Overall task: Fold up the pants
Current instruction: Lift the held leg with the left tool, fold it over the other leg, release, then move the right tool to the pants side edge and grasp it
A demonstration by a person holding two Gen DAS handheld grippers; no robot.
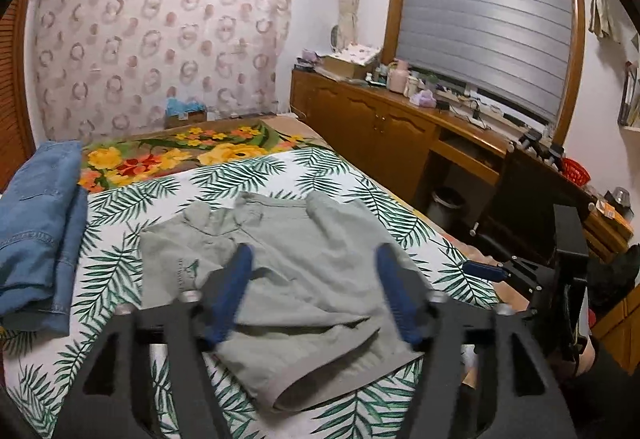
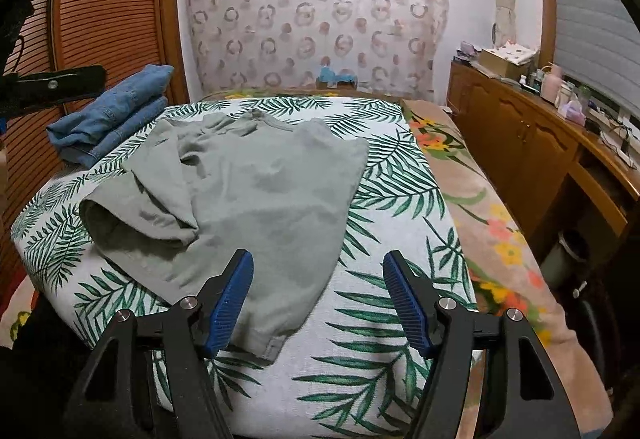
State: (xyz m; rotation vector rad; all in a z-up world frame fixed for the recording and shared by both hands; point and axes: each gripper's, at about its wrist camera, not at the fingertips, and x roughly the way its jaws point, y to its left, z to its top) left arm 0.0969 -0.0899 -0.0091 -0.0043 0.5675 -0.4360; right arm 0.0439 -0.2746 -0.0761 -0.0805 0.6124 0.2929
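A pair of grey-green pants (image 1: 288,271) lies on a white cloth with a green palm-leaf print (image 1: 352,175), spread over a bed. In the left wrist view the garment fills the centre and lower centre of the frame, partly folded, with a doubled layer and a hem opening toward the bottom edge. In the right wrist view the same pants (image 2: 256,191) sit centre-left, one leg rumpled and turned over at the left, the other leg running down toward the lower centre.

The left gripper (image 1: 316,291) hangs over the pants with its blue pads well apart; nothing is pinched between them, though the fabric shows in the gap beneath. The pads are motion-blurred. The right gripper (image 2: 318,299) also has its jaws apart and empty: its left pad is above the edge of the lower pant leg, its right pad above bare leaf-print cloth (image 2: 400,175).

Folded blue jeans (image 1: 40,231) rest at the left edge of the left wrist view, just beside the pants but apart from them; in the right wrist view the jeans (image 2: 112,115) lie in the upper left. A floral blanket (image 1: 168,155) shows beyond the leaf cloth. A wooden cabinet (image 1: 376,127) runs along the right, under a window with a grey blind (image 1: 484,19).
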